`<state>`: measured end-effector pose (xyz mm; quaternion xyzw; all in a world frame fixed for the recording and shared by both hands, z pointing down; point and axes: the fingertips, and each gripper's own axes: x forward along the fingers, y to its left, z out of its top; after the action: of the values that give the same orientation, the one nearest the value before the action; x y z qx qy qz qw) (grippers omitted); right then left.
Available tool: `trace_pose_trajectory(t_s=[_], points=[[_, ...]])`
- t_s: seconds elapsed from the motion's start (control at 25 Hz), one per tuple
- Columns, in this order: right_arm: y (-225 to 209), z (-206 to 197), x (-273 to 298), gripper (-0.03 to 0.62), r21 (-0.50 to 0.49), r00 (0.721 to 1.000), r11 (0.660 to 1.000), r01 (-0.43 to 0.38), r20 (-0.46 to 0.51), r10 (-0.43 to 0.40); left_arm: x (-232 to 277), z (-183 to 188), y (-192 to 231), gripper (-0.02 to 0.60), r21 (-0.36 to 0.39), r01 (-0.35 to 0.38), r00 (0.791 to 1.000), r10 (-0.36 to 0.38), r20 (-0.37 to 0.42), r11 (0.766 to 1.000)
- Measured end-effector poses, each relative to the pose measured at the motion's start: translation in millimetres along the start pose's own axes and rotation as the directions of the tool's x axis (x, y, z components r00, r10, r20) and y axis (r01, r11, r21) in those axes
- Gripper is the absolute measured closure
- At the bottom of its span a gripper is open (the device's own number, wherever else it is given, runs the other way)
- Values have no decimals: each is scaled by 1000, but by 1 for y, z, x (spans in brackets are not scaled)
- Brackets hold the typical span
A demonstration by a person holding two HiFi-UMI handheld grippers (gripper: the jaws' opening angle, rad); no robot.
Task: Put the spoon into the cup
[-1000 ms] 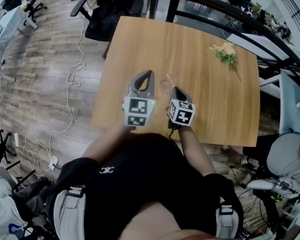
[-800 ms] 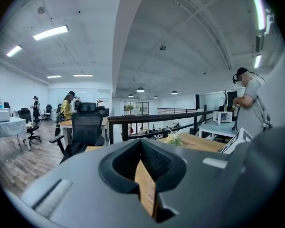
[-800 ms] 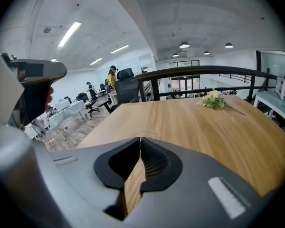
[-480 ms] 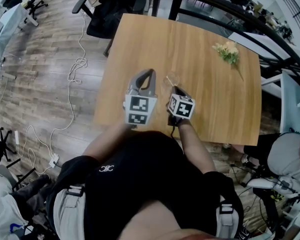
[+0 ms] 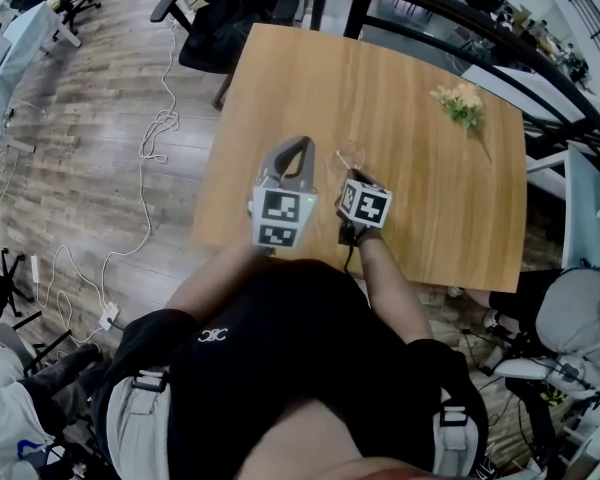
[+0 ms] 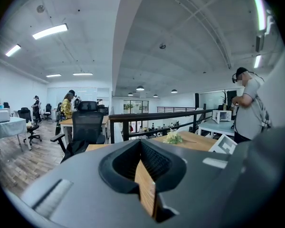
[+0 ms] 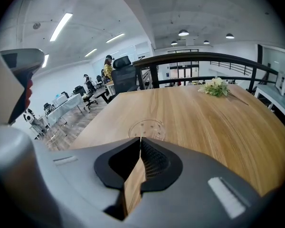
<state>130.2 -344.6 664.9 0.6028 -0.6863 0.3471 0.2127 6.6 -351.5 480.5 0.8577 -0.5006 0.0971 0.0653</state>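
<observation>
- Left tongs (image 5: 301, 145) were pressed together with nothing between them (image 6: 140, 142). They hovered over the near-left part of the worktop (image 5: 400, 78).
- Right tongs (image 5: 347, 177) were also pressed together and empty (image 7: 140, 139), just to the right of the left ones.
- A clear cup (image 5: 351, 156) stood upright on the worktop just beyond the right tongs' tips. In the right gripper view it showed as a faint ring with dots (image 7: 146, 128), directly ahead of the tips, near but not touching.
- Spoon: I couldn't pick it out for sure. A thin pale streak (image 5: 339, 158) at the cup's left side in the head view was too small to identify. Neither pair of tongs held it.
- Nothing stood between the right tongs and the cup. The left tongs sat beside the cup's left flank, apart from it.
- A small flower sprig (image 5: 458, 105) lay on the far-right part of the worktop, well apart from the cup (image 7: 214, 88).
- Behind the worktop were a dark railing (image 5: 430, 8) and a black office chair (image 5: 225, 23).
- Cables (image 5: 155, 128) trailed across the wood floor to the left.
- A person with a headset (image 6: 249, 108) stood off to the right in the left gripper view, and others (image 6: 68, 104) stood at desks far left.
</observation>
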Motion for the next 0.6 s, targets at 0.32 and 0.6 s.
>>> trace_pose_trajectory(t_s=[0.32,0.6], points=[[-1,-5,15,583,5,998,1000,6,-64,-6,-4,-4,4,569,-12,-8,1000,7,-10,1000],[2,-6,27,582,-3,995,1000,3,-102,-4,-5,-6,10,569,-9,-13,1000,13,-20,1000]])
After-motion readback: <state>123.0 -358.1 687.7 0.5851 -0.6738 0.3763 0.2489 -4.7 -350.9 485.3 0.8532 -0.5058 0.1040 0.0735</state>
